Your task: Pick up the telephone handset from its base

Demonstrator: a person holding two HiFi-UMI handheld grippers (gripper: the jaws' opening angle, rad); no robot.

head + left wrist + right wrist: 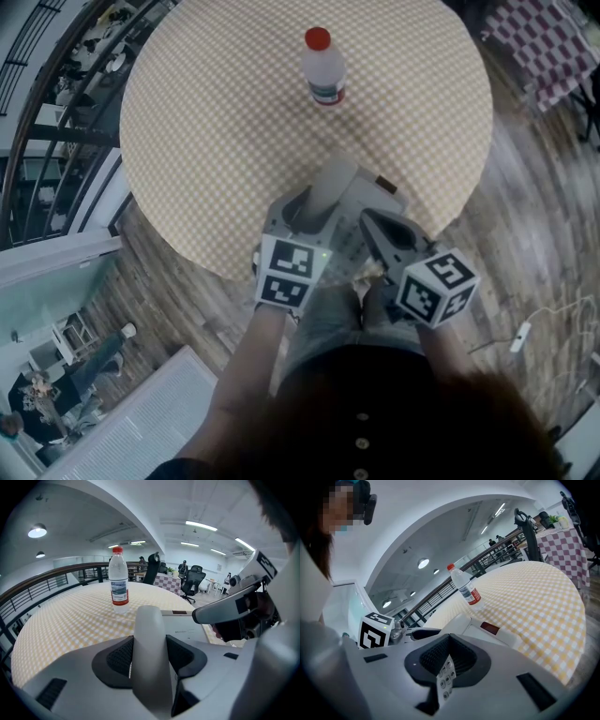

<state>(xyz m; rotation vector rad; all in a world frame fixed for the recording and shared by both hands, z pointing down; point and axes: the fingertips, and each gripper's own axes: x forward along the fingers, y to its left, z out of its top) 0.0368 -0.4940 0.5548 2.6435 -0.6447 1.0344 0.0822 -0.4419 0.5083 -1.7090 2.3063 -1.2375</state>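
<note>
The pale grey telephone handset point(328, 192) lies lengthwise between the jaws of my left gripper point(317, 217), above the left side of the telephone base point(377, 202). In the left gripper view the dark pads press on both sides of the handset point(150, 653), so this gripper is shut on it. Whether the handset is clear of its cradle I cannot tell. My right gripper point(372, 223) hovers over the base's right half, shut with nothing in it. In the right gripper view, the base's keypad point(444, 679) shows through the slit behind its tips point(446, 653).
The base sits near the front edge of the round table with a yellow checked cloth point(216, 122). A clear water bottle with a red cap point(323, 67) stands upright further back. A dark railing point(56, 141) runs on the left, and a white cable point(520, 336) lies on the wooden floor at the right.
</note>
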